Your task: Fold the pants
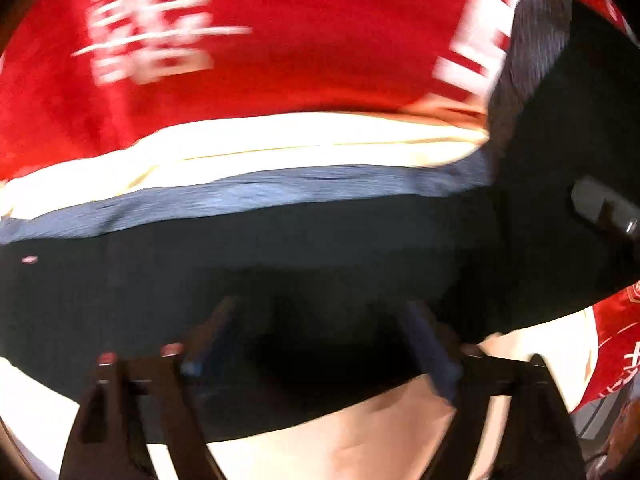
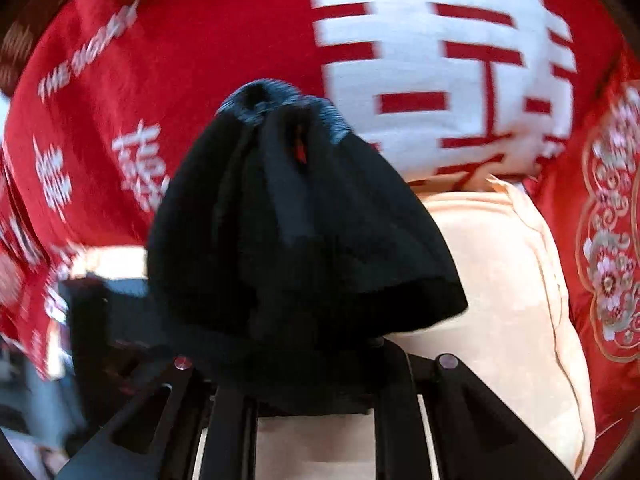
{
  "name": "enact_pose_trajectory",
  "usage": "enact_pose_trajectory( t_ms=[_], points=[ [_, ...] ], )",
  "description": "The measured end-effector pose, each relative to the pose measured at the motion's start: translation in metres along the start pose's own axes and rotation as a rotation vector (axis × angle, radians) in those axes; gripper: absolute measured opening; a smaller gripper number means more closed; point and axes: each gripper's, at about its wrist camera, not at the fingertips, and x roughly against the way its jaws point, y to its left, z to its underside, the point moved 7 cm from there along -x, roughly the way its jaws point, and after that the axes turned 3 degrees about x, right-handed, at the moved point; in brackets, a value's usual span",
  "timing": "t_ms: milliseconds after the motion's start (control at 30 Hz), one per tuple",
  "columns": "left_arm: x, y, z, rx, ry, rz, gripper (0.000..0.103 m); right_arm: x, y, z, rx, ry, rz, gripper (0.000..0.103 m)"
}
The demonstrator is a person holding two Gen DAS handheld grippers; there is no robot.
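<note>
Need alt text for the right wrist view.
Black pants hang bunched from the shut right gripper, ribbed waistband farthest from the camera, over a cream cushion and a red blanket with white characters.

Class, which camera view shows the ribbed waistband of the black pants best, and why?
The left wrist view: the ribbed waistband runs as one long blue-grey strip across the black pants. In the right wrist view it is only a bunched end.

Left wrist view motion-blurred: white characters on the red printed cloth (image 1: 280,40) unreadable. Right wrist view: bunched black fabric pants (image 2: 296,240) hide the right gripper (image 2: 308,364) fingertips. Embroidered red cushion (image 2: 612,220) cut off at frame edge. Blurred clutter lower left, unidentifiable.
</note>
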Motion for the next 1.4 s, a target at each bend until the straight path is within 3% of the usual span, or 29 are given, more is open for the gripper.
enact_pose_trajectory(
  t_ms=[167,300,400,467,500,567,667,867,1000,1133,1300,1400],
  points=[
    [0.02,0.091,0.003,0.081,-0.015,-0.052,0.092,-0.04,0.077,0.026,0.146,0.074,0.095,0.019],
    [0.022,0.16,0.015,0.132,0.011,-0.104,0.092,-0.089,0.129,0.064,0.267,0.154,0.219,0.02],
    [0.022,0.188,0.018,0.141,0.02,-0.12,0.092,-0.1,0.15,0.082,0.395,0.139,0.392,0.029],
    [0.024,0.2,0.018,0.143,0.018,-0.12,0.092,-0.094,0.164,0.089,0.448,0.13,0.402,0.05],
    [0.025,0.204,0.014,0.146,0.014,-0.117,0.092,-0.088,0.17,0.092,0.462,0.13,0.382,0.053],
    [0.029,0.204,0.006,0.151,0.01,-0.108,0.092,-0.069,0.179,0.097,0.478,0.116,0.31,0.055],
    [0.033,0.189,-0.007,0.132,0.008,-0.088,0.092,-0.04,0.174,0.101,0.476,0.096,0.27,0.055],
    [0.038,0.108,-0.011,0.036,0.056,0.094,0.092,-0.005,0.111,0.11,0.237,0.145,0.173,0.056],
    [0.023,0.059,-0.007,0.006,0.113,0.191,0.092,0.003,0.076,0.122,0.138,0.181,0.184,0.056],
    [0.013,0.037,0.005,-0.004,0.168,0.18,0.09,0.001,0.054,0.132,0.055,0.214,0.165,0.055],
    [-0.007,0.027,0.014,0.007,0.261,0.191,0.028,0.0,0.038,0.137,0.0,0.235,0.13,0.05],
    [-0.007,0.029,0.016,0.031,0.279,0.216,0.021,0.0,0.026,0.132,-0.048,0.239,0.092,0.047]
  ],
)
